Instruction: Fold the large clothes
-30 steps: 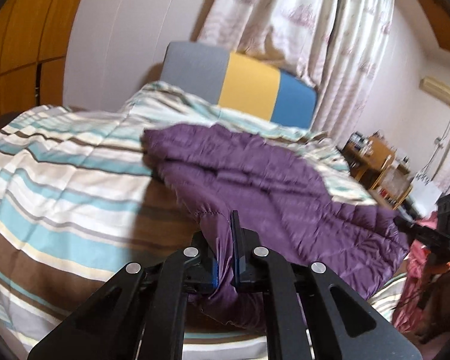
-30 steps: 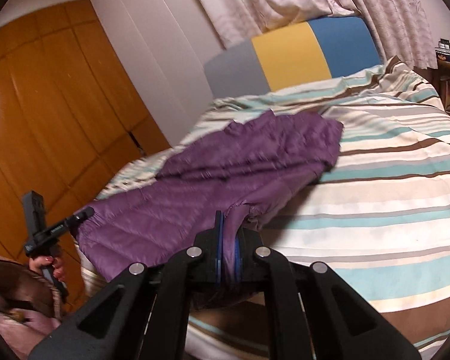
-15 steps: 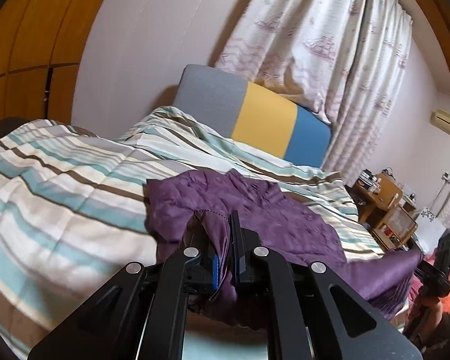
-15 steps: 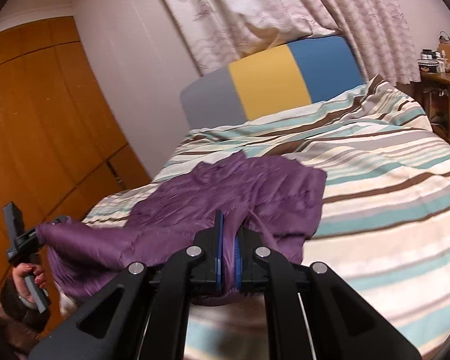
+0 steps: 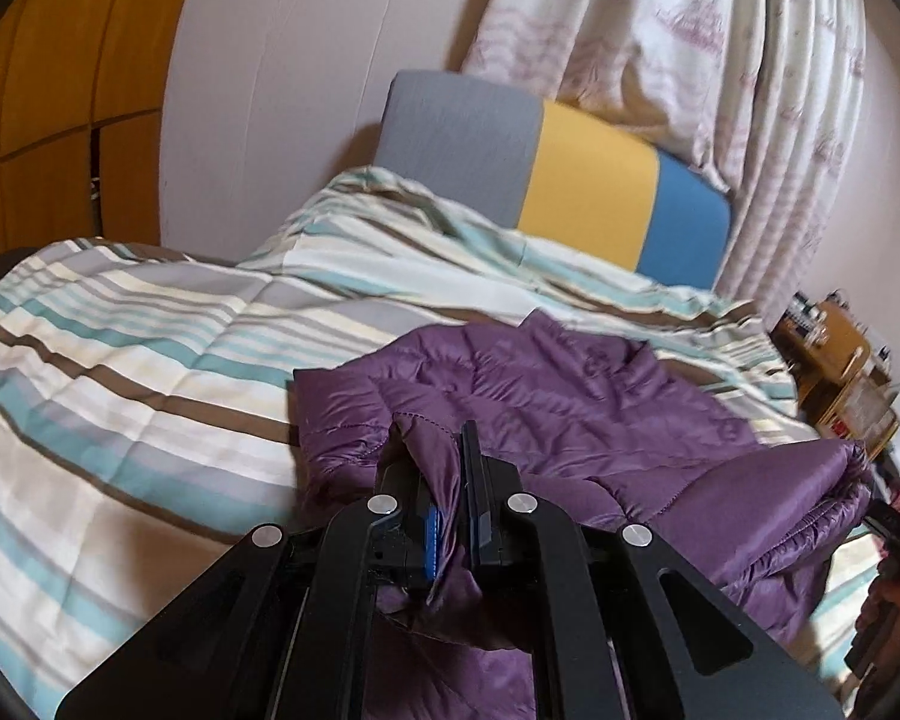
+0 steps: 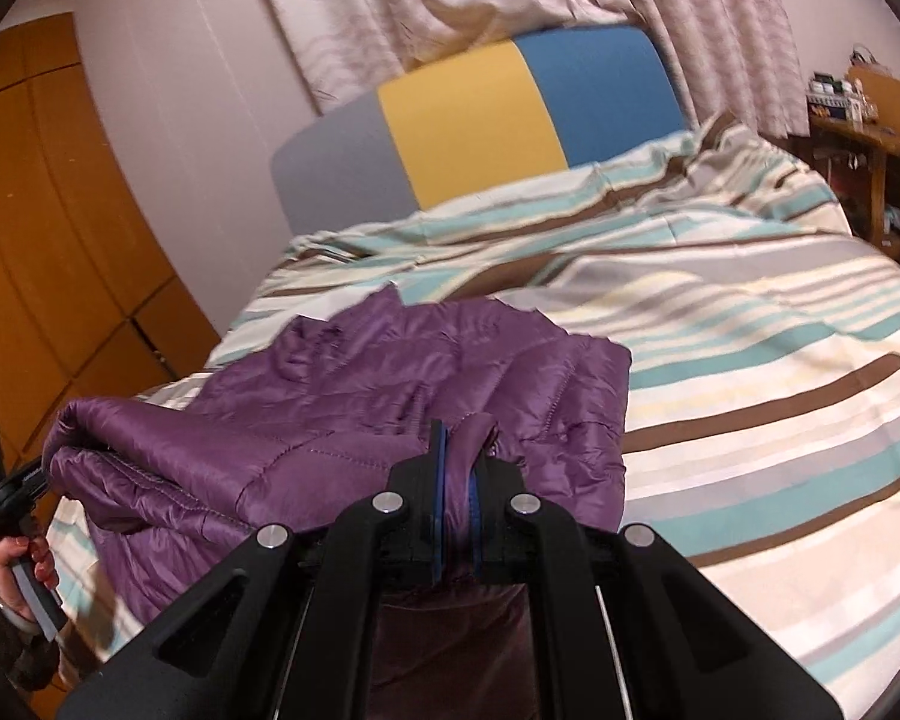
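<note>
Purple jacket; hand right-view only

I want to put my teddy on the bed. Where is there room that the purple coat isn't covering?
The striped quilt is bare between the purple jacket and the wooden desk, and between the jacket and the colourful headboard. In the left wrist view, the quilt's wardrobe side is bare too. The near edge is crowded.
</note>
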`<state>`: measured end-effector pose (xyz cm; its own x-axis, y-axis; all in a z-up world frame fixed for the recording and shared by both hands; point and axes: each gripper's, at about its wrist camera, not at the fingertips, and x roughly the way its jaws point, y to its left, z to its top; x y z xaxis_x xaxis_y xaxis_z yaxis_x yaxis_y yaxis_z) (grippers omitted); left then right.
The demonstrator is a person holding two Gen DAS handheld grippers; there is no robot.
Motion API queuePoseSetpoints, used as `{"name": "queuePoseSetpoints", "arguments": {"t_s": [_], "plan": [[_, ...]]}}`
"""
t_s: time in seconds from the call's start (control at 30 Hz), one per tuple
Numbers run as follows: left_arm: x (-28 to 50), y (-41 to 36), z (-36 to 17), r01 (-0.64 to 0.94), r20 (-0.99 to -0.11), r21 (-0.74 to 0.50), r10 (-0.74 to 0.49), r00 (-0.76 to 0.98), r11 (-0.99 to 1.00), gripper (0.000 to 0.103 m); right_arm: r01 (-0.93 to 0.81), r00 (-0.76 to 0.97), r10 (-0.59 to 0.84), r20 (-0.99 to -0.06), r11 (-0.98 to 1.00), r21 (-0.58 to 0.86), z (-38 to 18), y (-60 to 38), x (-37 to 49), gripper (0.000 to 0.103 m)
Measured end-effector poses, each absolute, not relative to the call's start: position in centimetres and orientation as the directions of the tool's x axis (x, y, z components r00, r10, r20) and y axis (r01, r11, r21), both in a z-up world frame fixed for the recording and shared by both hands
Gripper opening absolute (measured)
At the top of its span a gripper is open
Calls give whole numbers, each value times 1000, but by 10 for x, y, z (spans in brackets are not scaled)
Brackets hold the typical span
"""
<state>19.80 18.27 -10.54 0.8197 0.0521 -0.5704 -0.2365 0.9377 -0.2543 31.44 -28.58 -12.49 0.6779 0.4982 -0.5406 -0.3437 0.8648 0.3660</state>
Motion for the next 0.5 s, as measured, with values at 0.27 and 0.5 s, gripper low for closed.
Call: {"name": "queuePoseSetpoints", "arguments": {"t_s": [0.27, 0.5], "plan": [[217, 186, -122, -235, -592, -264, 35, 805, 936, 22, -278, 649, 502, -571, 856, 436, -161, -280, 344, 18], [167, 212, -106, -311, -416, -360, 147, 897, 879, 100, -279, 729, 548, -410, 786, 552, -147, -311, 319, 89]]}}
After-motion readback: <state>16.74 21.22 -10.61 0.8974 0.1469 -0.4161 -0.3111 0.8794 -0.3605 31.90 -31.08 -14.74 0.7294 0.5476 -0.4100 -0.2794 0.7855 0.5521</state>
